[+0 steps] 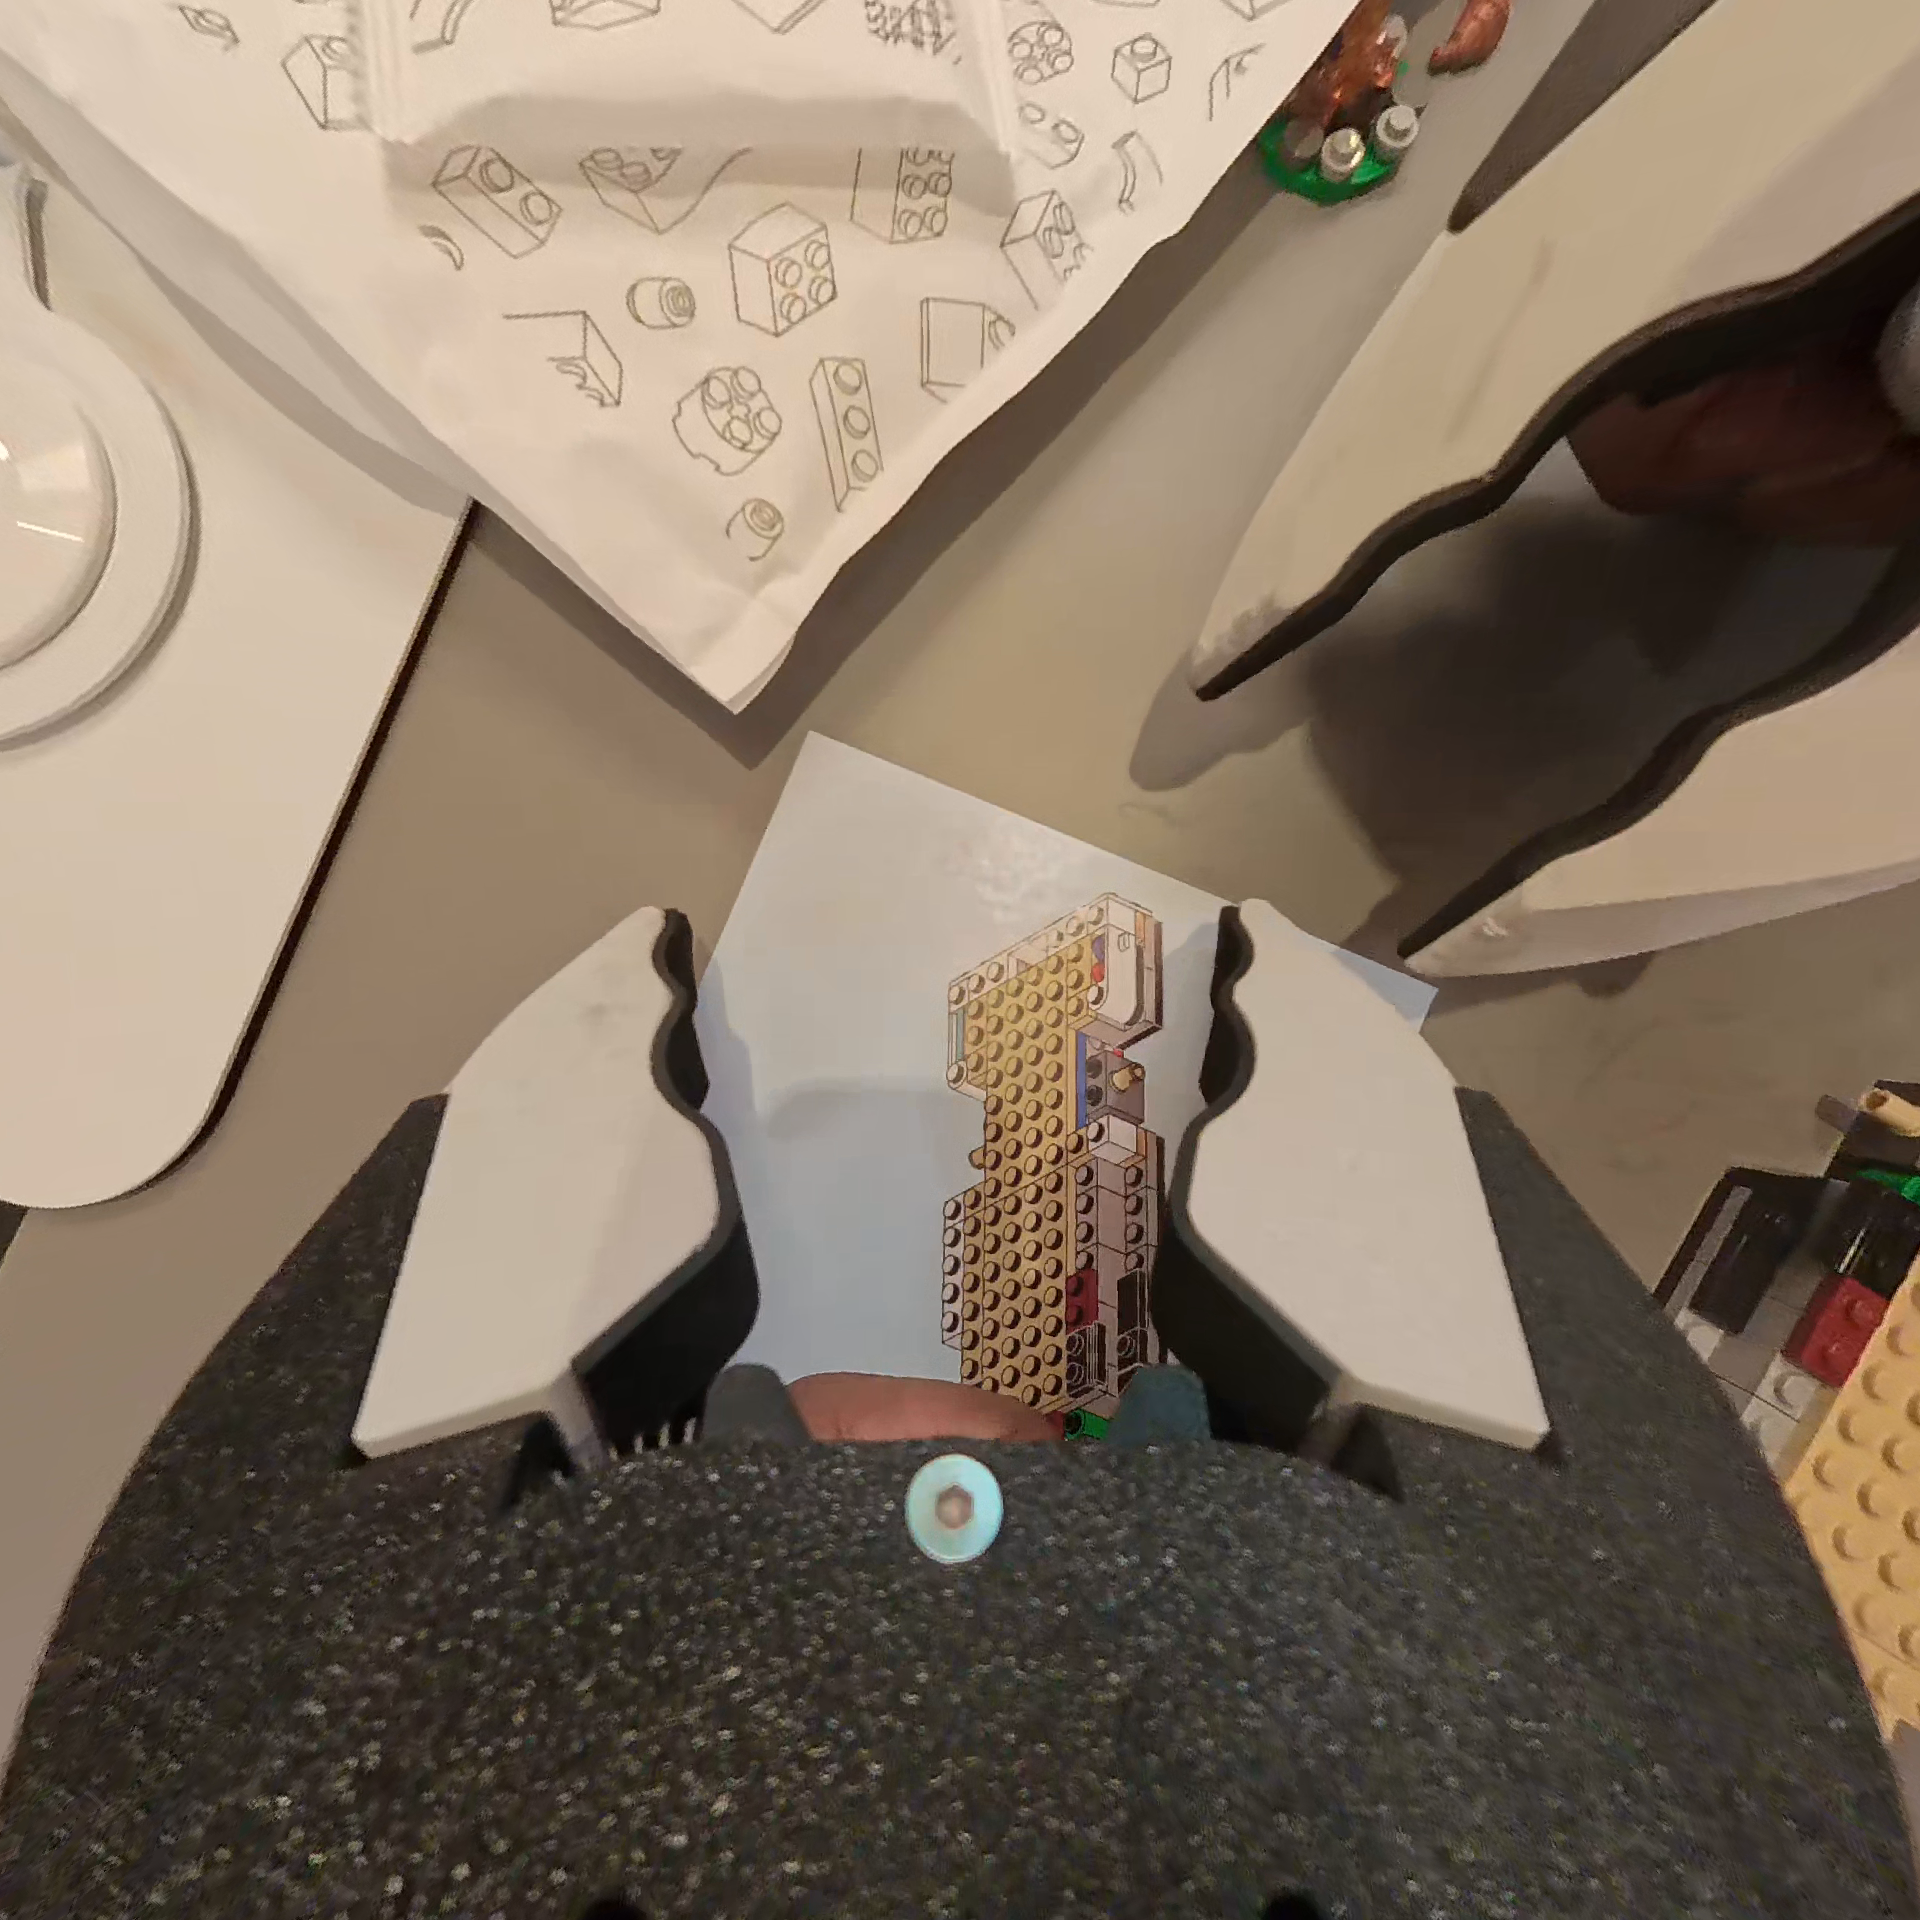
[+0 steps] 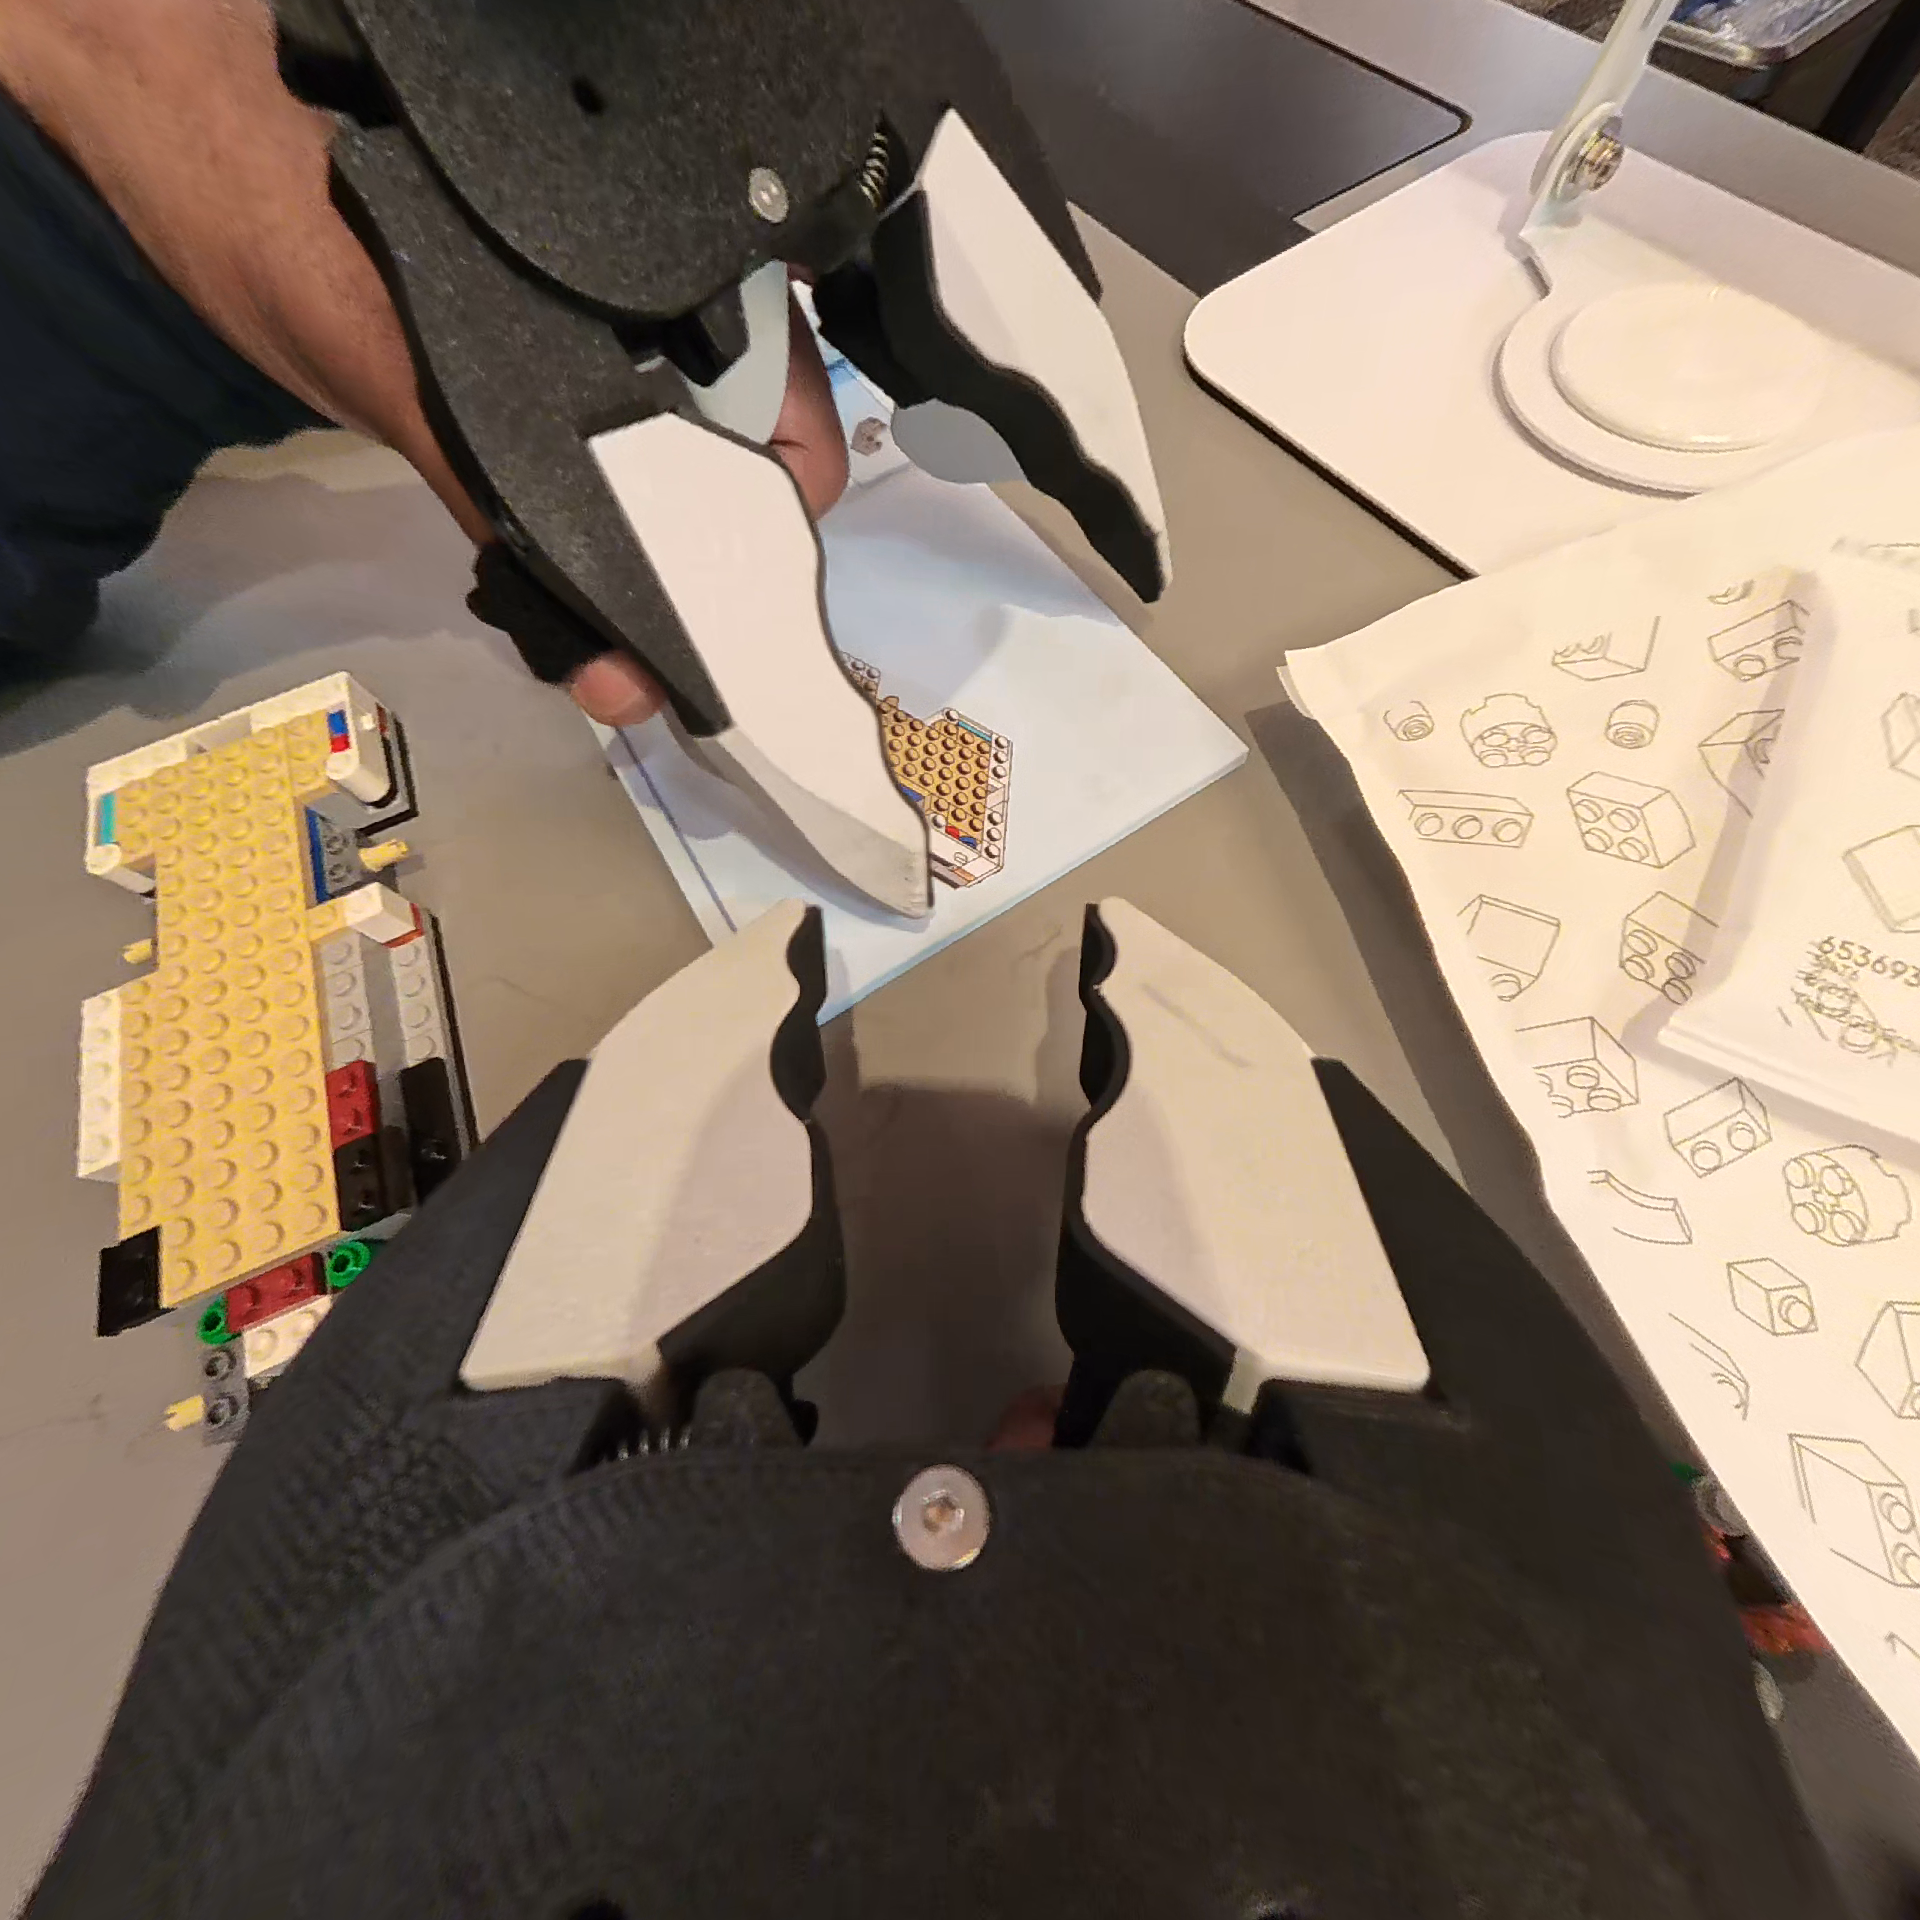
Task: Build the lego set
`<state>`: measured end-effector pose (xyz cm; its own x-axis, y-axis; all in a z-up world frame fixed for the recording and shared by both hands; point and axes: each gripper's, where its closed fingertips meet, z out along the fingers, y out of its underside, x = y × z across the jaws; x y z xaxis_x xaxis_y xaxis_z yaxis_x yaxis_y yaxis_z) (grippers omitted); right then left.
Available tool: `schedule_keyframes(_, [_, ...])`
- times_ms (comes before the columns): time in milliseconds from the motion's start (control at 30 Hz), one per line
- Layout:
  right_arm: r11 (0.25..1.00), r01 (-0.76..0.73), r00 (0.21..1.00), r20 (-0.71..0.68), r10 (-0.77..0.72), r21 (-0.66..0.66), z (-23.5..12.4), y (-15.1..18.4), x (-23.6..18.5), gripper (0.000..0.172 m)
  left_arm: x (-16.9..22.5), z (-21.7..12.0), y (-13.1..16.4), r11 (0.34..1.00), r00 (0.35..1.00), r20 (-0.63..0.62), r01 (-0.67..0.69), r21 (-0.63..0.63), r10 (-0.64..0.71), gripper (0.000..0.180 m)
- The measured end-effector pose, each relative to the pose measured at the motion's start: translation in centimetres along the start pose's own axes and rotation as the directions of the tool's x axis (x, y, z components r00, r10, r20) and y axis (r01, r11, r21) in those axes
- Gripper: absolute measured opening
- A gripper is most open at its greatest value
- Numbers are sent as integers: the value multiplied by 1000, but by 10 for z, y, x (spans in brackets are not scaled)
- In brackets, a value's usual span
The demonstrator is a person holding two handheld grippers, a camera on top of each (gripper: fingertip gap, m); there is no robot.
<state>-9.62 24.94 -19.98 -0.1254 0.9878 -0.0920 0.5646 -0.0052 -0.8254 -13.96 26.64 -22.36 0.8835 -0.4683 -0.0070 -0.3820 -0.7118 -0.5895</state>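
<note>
Spread, empty jaws are held by the left gripper (image 1: 951, 966) over a pale-blue instruction booklet (image 2: 1091, 727), likely for reference, while the right gripper (image 2: 948, 961), likewise released, hovers beside a tan brick model (image 2: 223, 997)

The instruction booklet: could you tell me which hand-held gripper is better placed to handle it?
Left, probably. The left hand-held gripper hangs open right over the instruction booklet; the right hand-held gripper, also open, sits just off its near corner, over bare table.
</note>
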Motion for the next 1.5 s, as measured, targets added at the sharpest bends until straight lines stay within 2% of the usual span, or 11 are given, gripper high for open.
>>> schedule_keyframes(33, [1000, -1, 1000, 3, 1, 0, 0, 0, 0, 47, 1, 1, 0, 1000, 1000, -7, 2, 0, -2, 94])
schedule_keyframes(700, [997, -81, 996, 36, 81, 19, -2, -2, 5, 47, 2, -1, 2, 1000, 999, -34, 5, -9, -5, 92])
schedule_keyframes(1000, [992, -123, 991, 53, 123, -3, 2, -1, 9, 48, -5, -15, 3, 999, 999, 2, -45, -12, 45, 74])
schedule_keyframes(1133, [996, -94, 995, 24, 94, -10, 10, -6, 19, 48, -7, -18, 6, 997, 998, 11, -66, -25, 67, 71])
schedule_keyframes(1267, [996, -33, 996, 82, 40, -79, 23, -4, 9, 48, -7, -22, 6, 997, 997, 5, -75, -19, 75, 70])
schedule_keyframes(1500, [995, 79, 963, 262, -59, -67, 27, -7, -34, 49, -11, -33, 1, 999, 999, 4, -41, 30, 41, 70])
